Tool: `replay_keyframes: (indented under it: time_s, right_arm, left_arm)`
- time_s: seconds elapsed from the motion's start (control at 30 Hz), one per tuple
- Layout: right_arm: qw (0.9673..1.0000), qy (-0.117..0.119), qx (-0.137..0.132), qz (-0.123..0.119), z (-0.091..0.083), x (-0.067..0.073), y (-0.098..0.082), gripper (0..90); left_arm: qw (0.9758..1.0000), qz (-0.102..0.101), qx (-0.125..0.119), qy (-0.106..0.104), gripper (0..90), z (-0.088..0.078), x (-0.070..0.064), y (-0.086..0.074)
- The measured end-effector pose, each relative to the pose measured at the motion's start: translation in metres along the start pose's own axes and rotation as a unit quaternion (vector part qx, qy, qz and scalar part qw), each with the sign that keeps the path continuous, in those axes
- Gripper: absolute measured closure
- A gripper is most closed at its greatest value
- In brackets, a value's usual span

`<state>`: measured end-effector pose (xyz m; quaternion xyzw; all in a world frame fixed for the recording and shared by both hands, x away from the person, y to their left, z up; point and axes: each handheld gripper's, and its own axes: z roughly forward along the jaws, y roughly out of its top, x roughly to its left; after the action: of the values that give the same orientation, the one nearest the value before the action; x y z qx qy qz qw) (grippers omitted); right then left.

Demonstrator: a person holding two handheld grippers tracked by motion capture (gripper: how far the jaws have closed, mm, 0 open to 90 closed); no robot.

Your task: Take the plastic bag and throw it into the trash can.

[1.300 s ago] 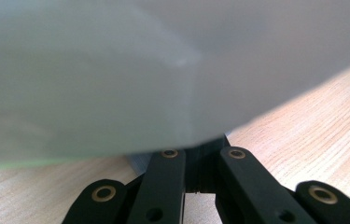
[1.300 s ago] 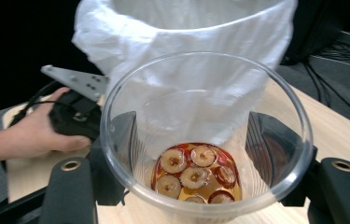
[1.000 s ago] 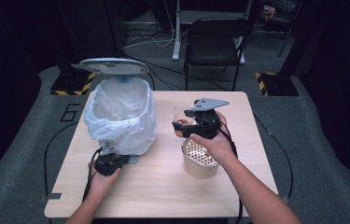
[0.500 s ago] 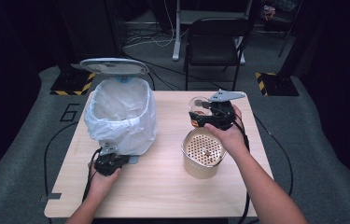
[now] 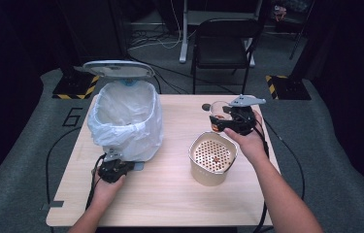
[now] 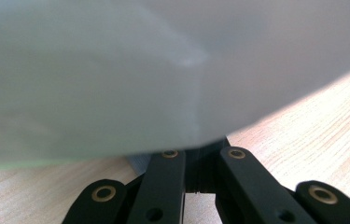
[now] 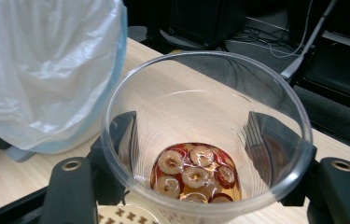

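One mark can be read: a large pale figure "6" [image 5: 72, 117] on the dark grey floor mat [image 5: 19, 160], left of the light wooden table [image 5: 170, 194] in the left middle of the high view. The two yellow-and-black striped plates [image 5: 73, 90] on the floor, at upper left and upper right of that view, carry hazard stripes and no words. In the two gripper views no writing, label or brand can be read.
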<state>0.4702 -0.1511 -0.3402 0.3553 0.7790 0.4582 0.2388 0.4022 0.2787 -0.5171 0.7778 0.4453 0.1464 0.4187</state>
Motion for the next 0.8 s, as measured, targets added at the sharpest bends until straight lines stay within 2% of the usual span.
replay_keyframes:
  time_s: [0.03, 0.13, 0.17, 0.43, 0.63, 0.67, 0.73, 0.8]
  right_arm:
    - [1.0, -0.004, 0.0, 0.004, -0.001, -0.002, -0.002, 34.3]
    - [0.9999, -0.01, 0.0, -0.005, -0.003, -0.007, -0.005, 34.3]
    - [0.9999, -0.012, -0.001, 0.0, -0.004, -0.008, -0.006, 34.3]
    - [0.9994, -0.029, 0.002, -0.02, -0.009, -0.018, -0.017, 34.3]
    - [0.999, -0.039, 0.006, -0.019, -0.014, -0.023, -0.024, 34.3]
    - [0.9988, -0.038, 0.009, -0.031, -0.015, -0.025, -0.025, 34.3]
    - [0.9987, -0.039, 0.011, -0.032, -0.016, -0.025, -0.027, 34.3]
    - [0.9983, -0.038, 0.01, -0.044, -0.017, -0.025, -0.029, 34.4]
  left_arm:
    - [1.0, 0.0, 0.0, -0.001, 90.0, 0.0, 0.0, 0.0]
    - [1.0, -0.001, 0.0, -0.001, 90.0, 0.0, 0.0, 0.0]
    - [1.0, -0.001, 0.0, 0.0, 90.0, 0.0, 0.0, 0.0]
    - [1.0, -0.002, 0.0, -0.001, 90.0, 0.0, 0.0, 0.0]
    - [1.0, -0.002, -0.001, 0.0, 90.0, 0.0, 0.0, 0.0]
    - [1.0, -0.002, -0.001, 0.0, 90.0, 0.0, 0.0, 0.0]
    - [1.0, -0.002, -0.001, 0.0, 90.0, 0.0, 0.0, 0.0]
    - [1.0, -0.002, -0.001, 0.0, 90.0, 0.0, 0.0, 0.0]
